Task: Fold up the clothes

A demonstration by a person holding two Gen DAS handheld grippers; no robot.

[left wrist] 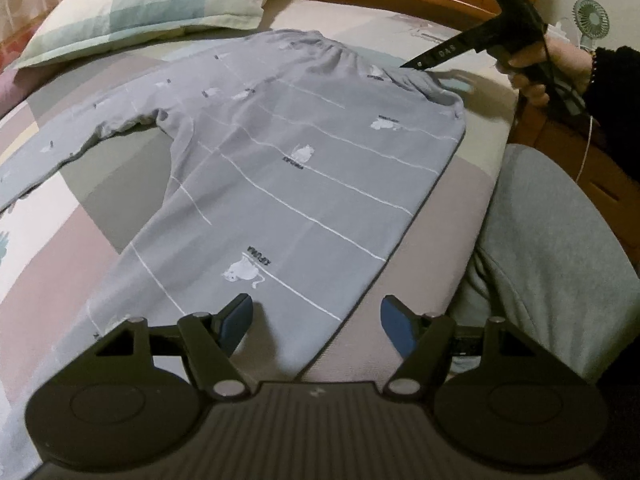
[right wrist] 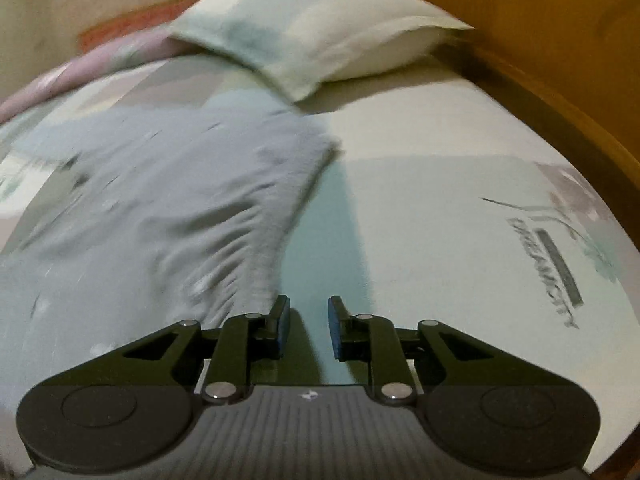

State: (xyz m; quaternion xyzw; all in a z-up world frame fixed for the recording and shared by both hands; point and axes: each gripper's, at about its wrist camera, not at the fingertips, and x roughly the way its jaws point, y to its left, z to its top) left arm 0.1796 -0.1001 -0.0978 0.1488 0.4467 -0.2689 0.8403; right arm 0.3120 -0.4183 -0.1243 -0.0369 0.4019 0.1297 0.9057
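I have both grippers over the bed (left wrist: pixel 60 216), where the grey pajama pants (left wrist: pixel 304 184) lie flat across the middle of the left view, the waistband toward the upper right, 1 leg trailing to the left edge. My left gripper (left wrist: pixel 316 322) is released, jaws wide above the near leg, grasping nothing. My right gripper (right wrist: pixel 309 326) has its jaws narrowly apart and empty, just off the gathered waistband edge; that view is blurred, so it may be brushing the cloth. The risk I see: closing there could catch only sheet, or 1 layer, and drag the pants crooked. No containers are in view.
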